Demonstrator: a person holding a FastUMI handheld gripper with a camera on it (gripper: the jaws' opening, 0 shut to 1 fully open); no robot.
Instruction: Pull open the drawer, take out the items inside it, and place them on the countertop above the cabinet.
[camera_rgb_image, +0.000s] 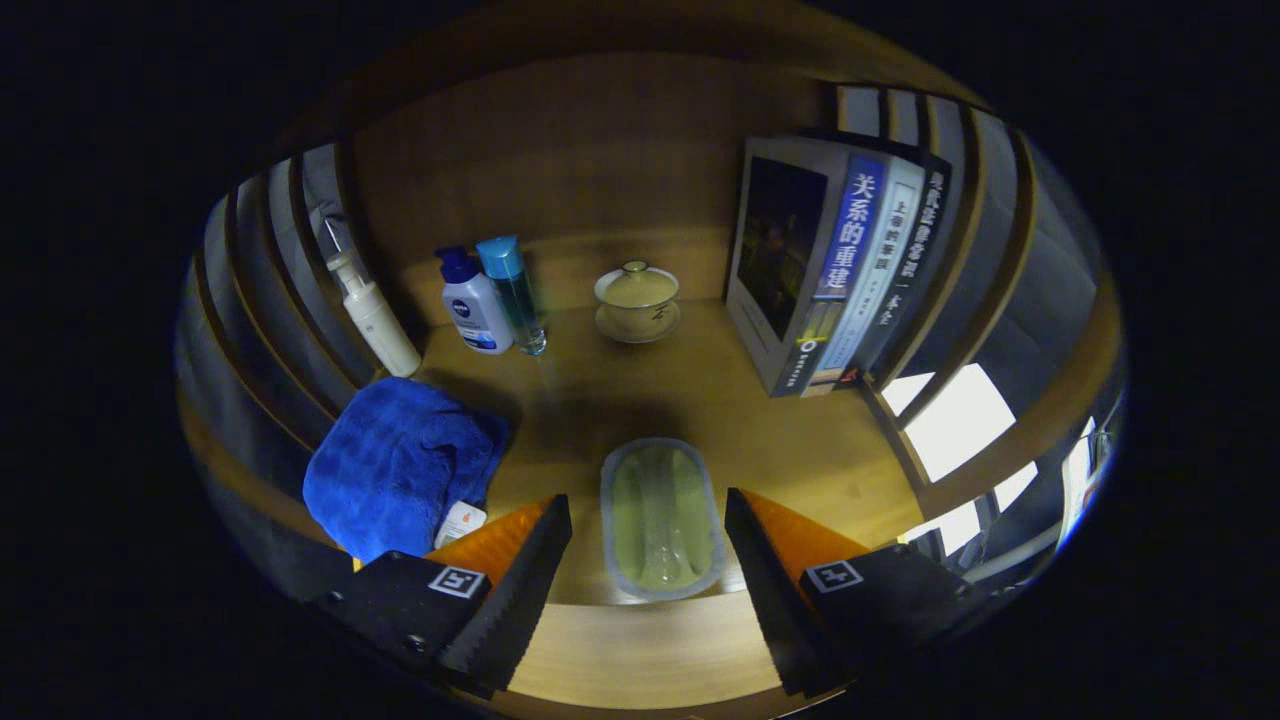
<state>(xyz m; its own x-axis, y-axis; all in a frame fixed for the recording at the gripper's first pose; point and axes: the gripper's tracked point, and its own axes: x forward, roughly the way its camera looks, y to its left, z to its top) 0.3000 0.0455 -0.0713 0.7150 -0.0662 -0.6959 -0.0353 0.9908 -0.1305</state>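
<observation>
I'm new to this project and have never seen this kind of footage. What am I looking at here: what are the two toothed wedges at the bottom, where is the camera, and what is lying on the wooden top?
The camera rides on a hand-held gripper and looks forward along its two fingers; those are the toothed wedges. A person carries the tool; there is no robot arm. The fisheye lens bends straight lines into curves.

The fingers stand open and grip nothing. Between them a pale green lidded container lies on the wooden countertop, apparently touched by neither.

Beyond it stand a lidded cup on a saucer, a white bottle with a blue cap and a clear bottle with a turquoise cap. A pump bottle stands nearer the slatted side, a blue cloth lies crumpled beside one finger, and a row of books stands on the other side.
</observation>
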